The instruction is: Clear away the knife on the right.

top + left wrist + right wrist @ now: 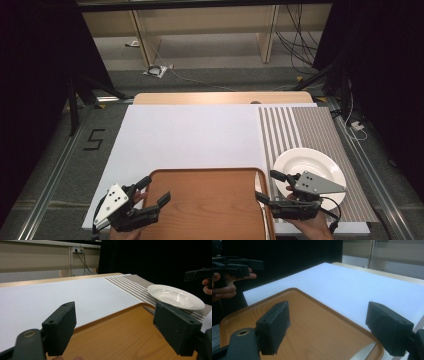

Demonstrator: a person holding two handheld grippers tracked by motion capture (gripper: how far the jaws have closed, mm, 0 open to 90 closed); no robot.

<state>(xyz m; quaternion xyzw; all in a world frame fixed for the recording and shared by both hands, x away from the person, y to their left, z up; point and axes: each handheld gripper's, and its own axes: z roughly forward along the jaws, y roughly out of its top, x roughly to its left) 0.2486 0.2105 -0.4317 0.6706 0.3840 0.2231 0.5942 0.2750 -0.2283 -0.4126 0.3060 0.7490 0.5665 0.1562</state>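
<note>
The wooden tray (210, 202) is lying between the two grippers, and the white plate (310, 170) is sitting just beyond the right gripper (272, 187), on the striped mat (310, 132). Both the right and left gripper (152, 190) are standing wide, holding nothing. A good approach would likely be squaring the right jaws on the plate's near rim before closing.

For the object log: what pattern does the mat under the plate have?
The mat has grey-brown and white stripes beside a plain grey-brown area, clearest in the high view.
</note>
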